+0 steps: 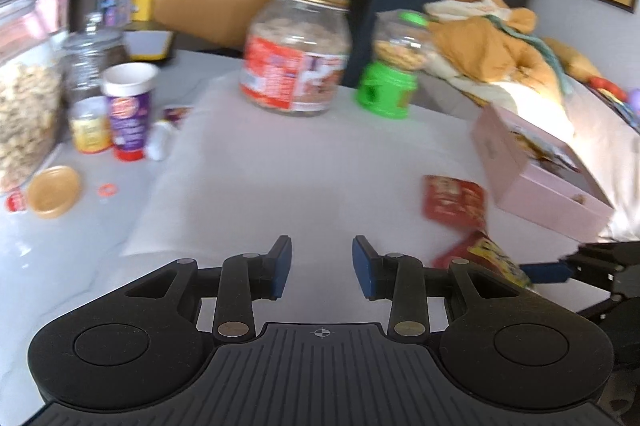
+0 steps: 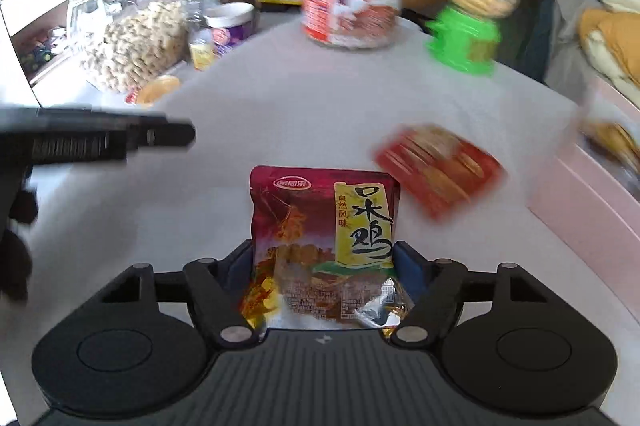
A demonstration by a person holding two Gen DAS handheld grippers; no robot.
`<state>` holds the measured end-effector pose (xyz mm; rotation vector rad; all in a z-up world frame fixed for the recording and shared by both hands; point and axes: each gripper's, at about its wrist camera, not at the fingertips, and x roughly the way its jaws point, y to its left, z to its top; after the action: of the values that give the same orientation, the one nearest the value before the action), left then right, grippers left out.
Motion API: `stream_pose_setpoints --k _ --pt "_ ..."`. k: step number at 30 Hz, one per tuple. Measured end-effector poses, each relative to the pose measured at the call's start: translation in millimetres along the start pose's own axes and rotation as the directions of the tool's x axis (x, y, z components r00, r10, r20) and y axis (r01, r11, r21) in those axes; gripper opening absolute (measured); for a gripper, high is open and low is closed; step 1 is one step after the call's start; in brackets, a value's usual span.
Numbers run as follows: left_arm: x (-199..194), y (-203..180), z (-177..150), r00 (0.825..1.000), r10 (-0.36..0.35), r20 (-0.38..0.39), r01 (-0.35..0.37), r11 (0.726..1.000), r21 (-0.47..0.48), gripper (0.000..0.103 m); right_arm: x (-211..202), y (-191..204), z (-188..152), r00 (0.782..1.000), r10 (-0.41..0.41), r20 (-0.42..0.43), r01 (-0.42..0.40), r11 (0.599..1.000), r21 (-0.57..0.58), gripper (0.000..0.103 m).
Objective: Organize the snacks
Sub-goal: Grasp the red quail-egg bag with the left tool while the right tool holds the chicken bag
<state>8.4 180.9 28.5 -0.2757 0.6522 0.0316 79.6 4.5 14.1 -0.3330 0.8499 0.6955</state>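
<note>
My right gripper (image 2: 324, 262) is shut on a dark red snack packet (image 2: 324, 226) with yellow lettering and holds it above the white table. The packet (image 1: 486, 258) also shows in the left wrist view, with the right gripper's fingertip (image 1: 544, 272) behind it. A second red snack packet (image 2: 438, 167) lies on the table beside a pink box (image 2: 580, 193); it also shows in the left wrist view (image 1: 454, 201). The pink box (image 1: 536, 177) holds several snacks. My left gripper (image 1: 322, 268) is open and empty over the table.
A big labelled jar (image 1: 296, 57) and a green candy dispenser (image 1: 390, 73) stand at the back. At the left are a jar of peanuts (image 1: 20, 113), a dark glass jar (image 1: 94, 61), a purple tub (image 1: 128, 109), a small yellow jar (image 1: 90, 123) and a gold lid (image 1: 54, 191).
</note>
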Motion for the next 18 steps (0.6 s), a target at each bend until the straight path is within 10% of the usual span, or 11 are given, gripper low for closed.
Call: stream_pose_setpoints --k 10,18 --pt "64 -74 27 0.98 -0.196 -0.029 0.198 0.976 0.095 0.039 -45 -90 -65 0.954 -0.297 0.035 0.287 0.942 0.173 0.079" --pt "102 -139 38 0.992 -0.102 -0.068 0.116 0.962 0.247 0.039 -46 -122 -87 0.965 -0.249 0.081 0.209 0.92 0.333 0.098"
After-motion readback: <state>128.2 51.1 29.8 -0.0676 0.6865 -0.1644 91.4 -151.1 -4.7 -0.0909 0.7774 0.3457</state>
